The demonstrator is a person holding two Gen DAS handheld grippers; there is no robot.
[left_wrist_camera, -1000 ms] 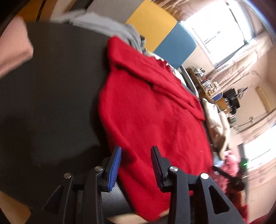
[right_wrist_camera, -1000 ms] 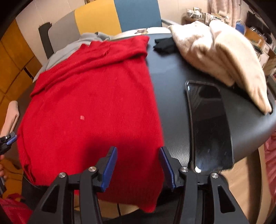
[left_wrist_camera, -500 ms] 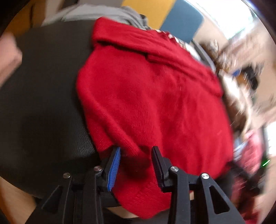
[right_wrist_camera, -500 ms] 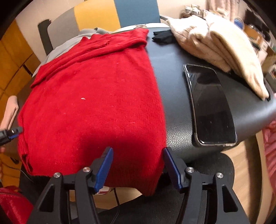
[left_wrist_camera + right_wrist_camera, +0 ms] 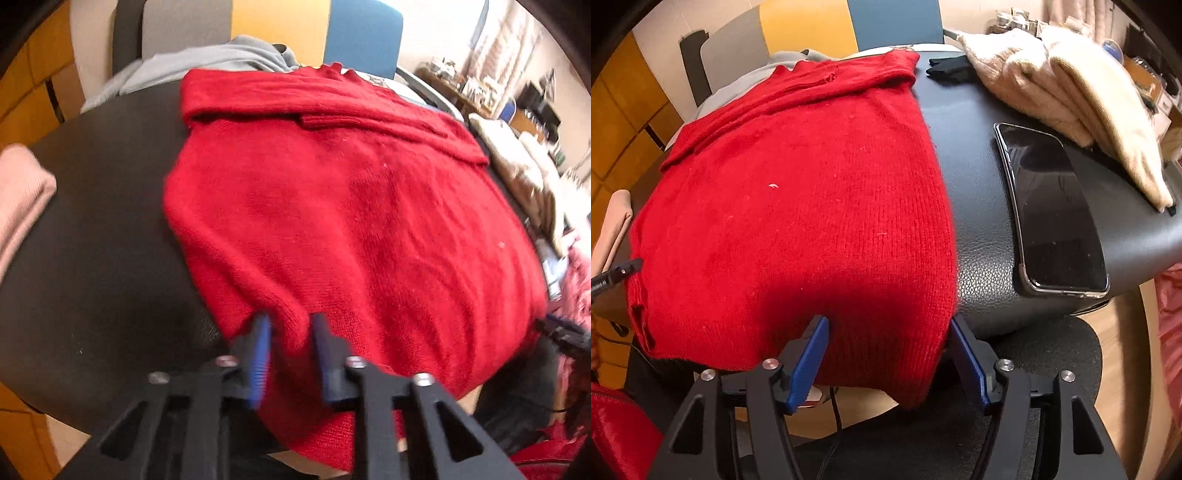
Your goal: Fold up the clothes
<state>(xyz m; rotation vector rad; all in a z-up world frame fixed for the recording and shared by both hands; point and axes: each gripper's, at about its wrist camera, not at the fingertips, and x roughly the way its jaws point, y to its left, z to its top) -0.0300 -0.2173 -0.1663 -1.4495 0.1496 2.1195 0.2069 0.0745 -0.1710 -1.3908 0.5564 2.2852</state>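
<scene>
One red sweater (image 5: 798,221) | black table (image 5: 982,258) | phone (image 5: 1052,206) beside

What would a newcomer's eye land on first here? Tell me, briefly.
The red sweater spread flat across the dark table, its hem hanging over the near edge. Next, the left gripper closing on a fold of that hem and the right gripper straddling its other corner, jaws opening. A black phone lies to the sweater's right, beside cream knitwear.
</scene>
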